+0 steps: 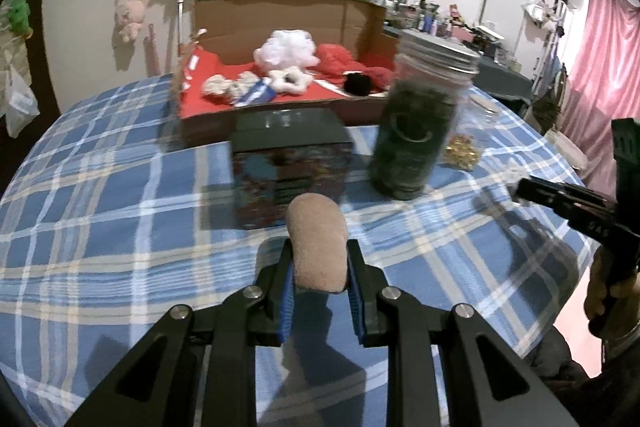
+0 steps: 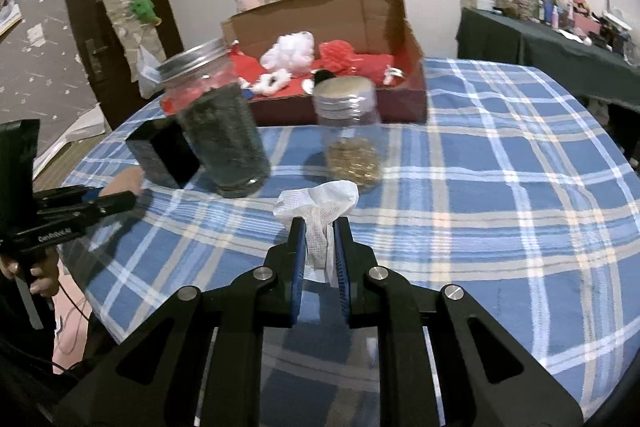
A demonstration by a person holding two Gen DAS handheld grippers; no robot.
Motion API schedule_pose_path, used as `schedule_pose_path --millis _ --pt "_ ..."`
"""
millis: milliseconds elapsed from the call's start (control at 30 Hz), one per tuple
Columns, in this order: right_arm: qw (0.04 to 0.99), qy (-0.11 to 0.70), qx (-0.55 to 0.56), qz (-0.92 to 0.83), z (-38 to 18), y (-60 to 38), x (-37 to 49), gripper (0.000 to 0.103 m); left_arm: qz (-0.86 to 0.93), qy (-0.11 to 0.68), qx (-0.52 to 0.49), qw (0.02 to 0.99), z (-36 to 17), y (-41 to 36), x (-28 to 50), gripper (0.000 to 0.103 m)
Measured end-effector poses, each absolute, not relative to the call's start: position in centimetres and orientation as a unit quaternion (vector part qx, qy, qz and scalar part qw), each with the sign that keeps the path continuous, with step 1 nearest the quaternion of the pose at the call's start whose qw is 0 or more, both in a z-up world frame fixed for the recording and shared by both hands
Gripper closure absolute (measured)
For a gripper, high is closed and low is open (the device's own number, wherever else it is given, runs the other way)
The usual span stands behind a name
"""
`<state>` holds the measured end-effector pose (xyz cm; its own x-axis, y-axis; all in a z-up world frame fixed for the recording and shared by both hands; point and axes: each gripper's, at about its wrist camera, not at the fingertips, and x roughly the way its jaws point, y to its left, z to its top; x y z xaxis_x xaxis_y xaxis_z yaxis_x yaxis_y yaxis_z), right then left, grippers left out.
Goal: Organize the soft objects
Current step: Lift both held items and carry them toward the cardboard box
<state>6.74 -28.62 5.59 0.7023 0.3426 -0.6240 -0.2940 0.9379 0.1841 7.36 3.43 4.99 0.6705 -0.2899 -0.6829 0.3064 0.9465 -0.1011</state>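
jars (image 2: pixel 224 123) ahead, open tablecloth (image 2: pixel 500 167) right

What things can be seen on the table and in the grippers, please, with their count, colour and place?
cardboard box: one, brown with red lining, far side of table
soft items in box: several, white, red, black
tall jar: one, clear, dark green contents, metal lid
short jar: one, clear, gold contents
dark box: one, before the cardboard box
tablecloth: one, blue plaid
beige soft piece: one, in left gripper
white mesh piece: one, in right gripper
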Motion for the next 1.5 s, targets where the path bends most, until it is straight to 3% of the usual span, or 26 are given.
schedule_pose_path --millis 700,1500 --pt "0.908 0.394 0.071 0.126 5.9 -33.3 11.4 0.089 -0.101 0.409 0.005 0.907 4.4 9.6 11.6 0.079" --pt "0.889 0.414 0.016 0.194 7.5 -33.2 18.7 0.089 -0.177 0.384 0.117 0.899 5.6 9.6 18.2 0.078"
